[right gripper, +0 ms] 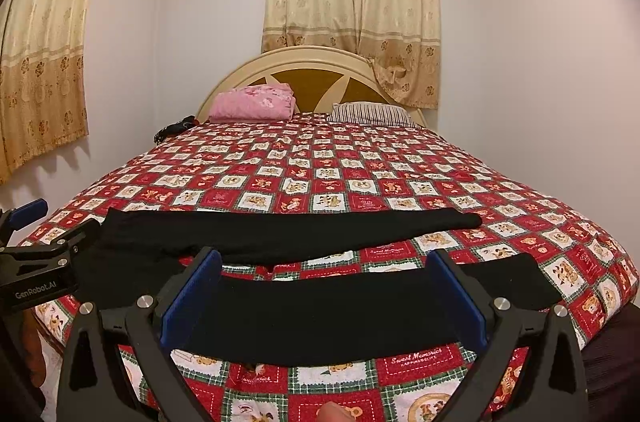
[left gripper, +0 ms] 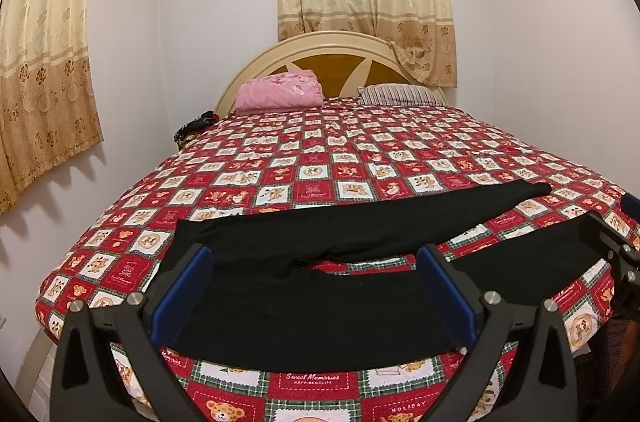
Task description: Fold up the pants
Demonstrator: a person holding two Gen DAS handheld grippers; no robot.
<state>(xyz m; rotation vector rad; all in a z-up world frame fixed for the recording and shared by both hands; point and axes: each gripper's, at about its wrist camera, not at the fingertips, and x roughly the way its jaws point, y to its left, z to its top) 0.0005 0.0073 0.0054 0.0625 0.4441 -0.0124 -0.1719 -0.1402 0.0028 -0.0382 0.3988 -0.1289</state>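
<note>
Black pants (left gripper: 320,302) lie flat beneath both gaping grippers (left gripper: 316,262) (right gripper: 326,266).

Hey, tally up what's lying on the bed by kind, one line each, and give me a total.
Black pants: 1
Pink folded blanket: 1
Striped pillow: 1
Dark bundle at the left edge near the headboard, too small to identify: 1
Total: 4
</note>
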